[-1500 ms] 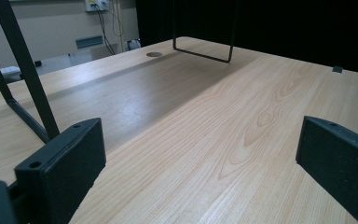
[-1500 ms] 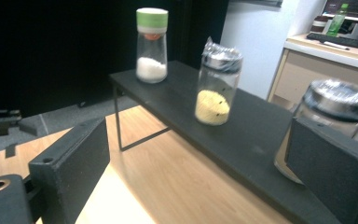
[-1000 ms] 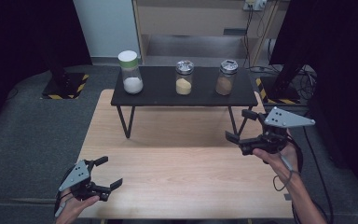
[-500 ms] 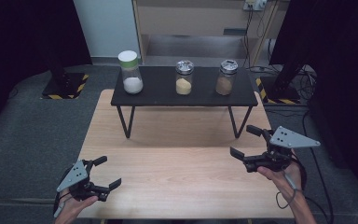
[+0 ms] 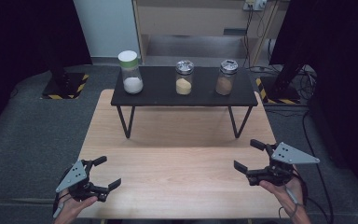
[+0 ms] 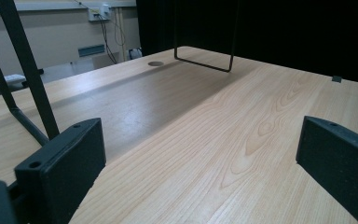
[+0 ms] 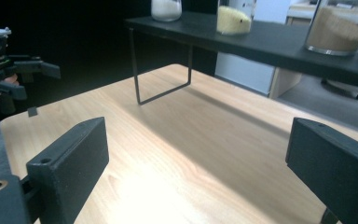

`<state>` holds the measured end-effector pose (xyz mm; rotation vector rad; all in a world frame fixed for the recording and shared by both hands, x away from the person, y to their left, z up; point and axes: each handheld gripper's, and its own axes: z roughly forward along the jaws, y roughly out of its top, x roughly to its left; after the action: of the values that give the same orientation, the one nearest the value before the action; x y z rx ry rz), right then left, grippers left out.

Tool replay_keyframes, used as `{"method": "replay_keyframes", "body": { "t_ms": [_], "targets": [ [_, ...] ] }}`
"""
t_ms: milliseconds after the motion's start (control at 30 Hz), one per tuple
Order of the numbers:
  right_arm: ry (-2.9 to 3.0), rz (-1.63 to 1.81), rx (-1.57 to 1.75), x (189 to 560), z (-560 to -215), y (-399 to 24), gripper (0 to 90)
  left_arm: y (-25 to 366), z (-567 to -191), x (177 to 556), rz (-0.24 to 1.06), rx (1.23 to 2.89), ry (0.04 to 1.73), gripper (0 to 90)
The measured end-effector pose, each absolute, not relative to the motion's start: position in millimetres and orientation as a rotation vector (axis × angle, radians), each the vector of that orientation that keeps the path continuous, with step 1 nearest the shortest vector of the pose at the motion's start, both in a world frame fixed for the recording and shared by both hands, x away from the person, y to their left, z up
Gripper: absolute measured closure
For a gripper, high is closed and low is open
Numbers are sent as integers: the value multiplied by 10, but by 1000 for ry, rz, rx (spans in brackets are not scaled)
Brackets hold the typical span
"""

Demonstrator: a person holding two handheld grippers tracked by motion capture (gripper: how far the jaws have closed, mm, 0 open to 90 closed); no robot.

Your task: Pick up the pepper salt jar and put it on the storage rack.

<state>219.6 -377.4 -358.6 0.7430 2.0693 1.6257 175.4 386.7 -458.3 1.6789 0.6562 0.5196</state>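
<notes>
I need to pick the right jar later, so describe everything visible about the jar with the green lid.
The jar with the green lid is a clear, glass-looking cylinder, taller than its two neighbours, capped by a pale green lid. A white powder fills roughly its lower third. It stands upright at the left end of the black shelf, apart from the other jars, with nothing else touching it.

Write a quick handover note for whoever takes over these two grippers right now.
Left gripper: open, empty, low over the wooden table's near left corner.
Right gripper: open, empty, low over the near right edge.
Things: three jars stand on the black shelf at the far side: white-powder jar with a green-rimmed lid on the left, yellow-powder jar in the middle, brown-powder jar on the right.
Done: nothing visibly handled; lids on.
Left: reaching for and handling the jars.
</notes>
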Motion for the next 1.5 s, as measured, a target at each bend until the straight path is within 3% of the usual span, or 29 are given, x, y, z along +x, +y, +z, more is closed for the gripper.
{"method": "replay_keyframes", "body": {
  "t_ms": [800,1500],
  "targets": [
    [2108,1639,872,2158,-4097,-3860,60,3880,-4587,1740,526,1670,651,1],
    [2124,1600,891,2168,-4271,-3872,61,3872,-4592,1752,520,1673,629,2]
  ]
}}
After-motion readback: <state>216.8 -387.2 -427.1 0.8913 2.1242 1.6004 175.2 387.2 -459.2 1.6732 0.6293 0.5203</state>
